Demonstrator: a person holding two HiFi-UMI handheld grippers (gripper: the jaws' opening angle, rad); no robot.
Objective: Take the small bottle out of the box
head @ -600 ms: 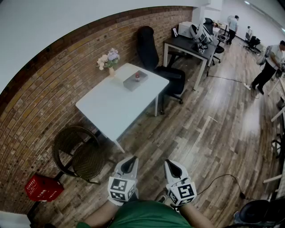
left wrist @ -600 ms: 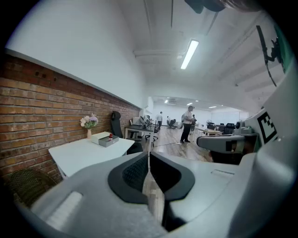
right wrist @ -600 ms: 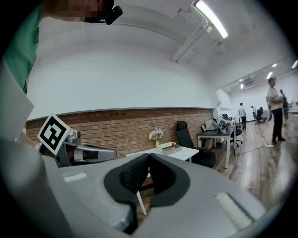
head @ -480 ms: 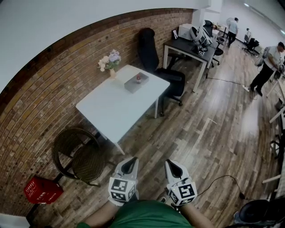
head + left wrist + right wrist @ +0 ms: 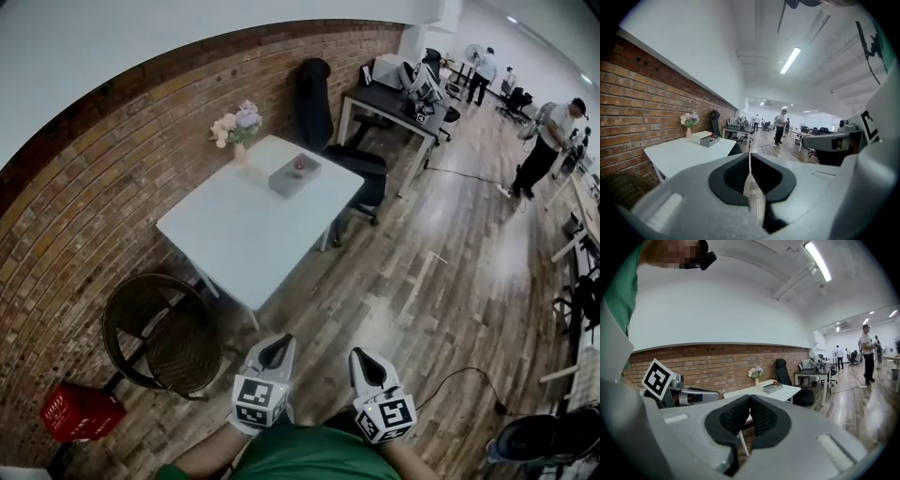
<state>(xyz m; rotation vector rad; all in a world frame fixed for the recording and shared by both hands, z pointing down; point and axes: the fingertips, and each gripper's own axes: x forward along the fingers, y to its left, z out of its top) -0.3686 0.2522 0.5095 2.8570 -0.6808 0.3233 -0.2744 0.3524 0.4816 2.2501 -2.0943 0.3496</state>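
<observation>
Distance worries me: left tongs (image 5: pixel 272 351) and right tongs (image 5: pixel 367 360), both closed on nothing, hang well apart from the desk (image 5: pixel 234 234), so arriving unopened I could topple the small bottle (image 5: pixel 300 168) in its far-corner box (image 5: pixel 289 178).

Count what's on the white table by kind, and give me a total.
Box: 1
Small bottle: 1
Vase of flowers: 1
Total: 3
</observation>
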